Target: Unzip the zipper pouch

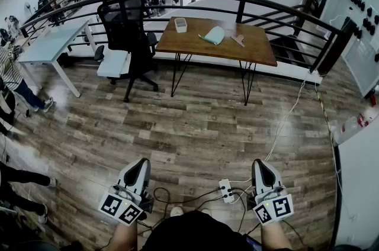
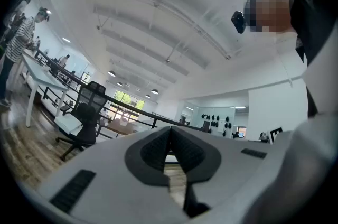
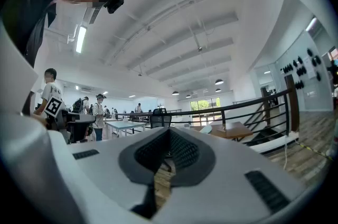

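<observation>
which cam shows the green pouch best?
Head view: the pale green fabric zipper pouch lies whole and unobstructed on the brown wooden table. Right gripper view shows the pouch only tiny and far away; left gripper view does not resolve it.

The counter [image 1: 254, 50] has a smooth, warm-brown wood top with a faint sheen, on thin black metal legs. The pouch [image 1: 213, 35] lying on it looks like soft, matt, pale-green cloth. The floor [image 1: 195, 125] is matt grey-brown wood-grain plank. The chair [image 1: 121, 16] has a black mesh back. The left claw [image 2: 170, 130] and right claw [image 3: 169, 133] are matt pale-grey plastic with black ribbed pads [image 2: 153, 152].
</observation>
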Available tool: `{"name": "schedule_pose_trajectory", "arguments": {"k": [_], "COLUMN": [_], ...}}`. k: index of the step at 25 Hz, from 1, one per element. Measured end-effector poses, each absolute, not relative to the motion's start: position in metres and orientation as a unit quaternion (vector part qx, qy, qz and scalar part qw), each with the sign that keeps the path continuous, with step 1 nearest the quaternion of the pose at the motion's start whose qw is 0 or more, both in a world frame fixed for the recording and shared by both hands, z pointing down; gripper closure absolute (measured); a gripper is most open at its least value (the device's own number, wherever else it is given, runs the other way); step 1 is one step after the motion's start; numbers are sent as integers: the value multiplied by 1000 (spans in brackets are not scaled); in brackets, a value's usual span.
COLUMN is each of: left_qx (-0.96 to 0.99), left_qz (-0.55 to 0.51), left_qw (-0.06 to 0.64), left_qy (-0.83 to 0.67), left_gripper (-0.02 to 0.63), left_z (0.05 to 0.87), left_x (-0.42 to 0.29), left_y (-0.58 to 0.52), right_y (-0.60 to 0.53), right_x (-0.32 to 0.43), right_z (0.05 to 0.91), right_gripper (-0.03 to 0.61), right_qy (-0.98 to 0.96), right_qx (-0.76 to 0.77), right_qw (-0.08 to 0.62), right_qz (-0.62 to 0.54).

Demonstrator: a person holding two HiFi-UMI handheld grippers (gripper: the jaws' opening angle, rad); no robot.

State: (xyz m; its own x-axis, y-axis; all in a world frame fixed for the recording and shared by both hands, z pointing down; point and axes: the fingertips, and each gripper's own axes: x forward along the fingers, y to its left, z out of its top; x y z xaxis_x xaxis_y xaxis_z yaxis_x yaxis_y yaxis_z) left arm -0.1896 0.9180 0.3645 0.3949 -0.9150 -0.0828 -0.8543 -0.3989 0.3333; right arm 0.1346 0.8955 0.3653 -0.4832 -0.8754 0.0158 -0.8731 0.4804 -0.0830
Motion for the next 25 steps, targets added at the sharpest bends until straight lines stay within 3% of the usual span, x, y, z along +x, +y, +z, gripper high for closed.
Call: {"name": "schedule_pose_trajectory", "arguments": {"k": [19, 20, 22, 23, 24, 25], "left_qx": [834, 830, 823, 822, 821, 820], "left_qz": [-91, -98, -110, -112, -112, -109], "left_qw": [88, 85, 80, 79, 77, 74], "left_qy": [-537, -542, -551, -553, -555, -557], "left_gripper": [598, 598, 576, 516, 426, 378], "left_z": [359, 357, 351, 349, 348, 347], "left_x": [-143, -142, -138, -133, -128, -122], "left_y": [912, 913, 913, 912, 910, 909], "right_y": [897, 900, 906, 908, 909, 909], "right_x": [178, 180, 184, 187, 191, 195], "right_z": [364, 362, 357, 353, 350, 348], "right_gripper": [583, 563, 414, 384, 317, 241], "right_qy": [848, 851, 856, 857, 856, 855], "right_qx": [-524, -519, -510, -508, -509, -510], "right_qw": [58, 61, 69, 75, 81, 87], "right_qz": [-54, -52, -45, -41, -37, -35]}}
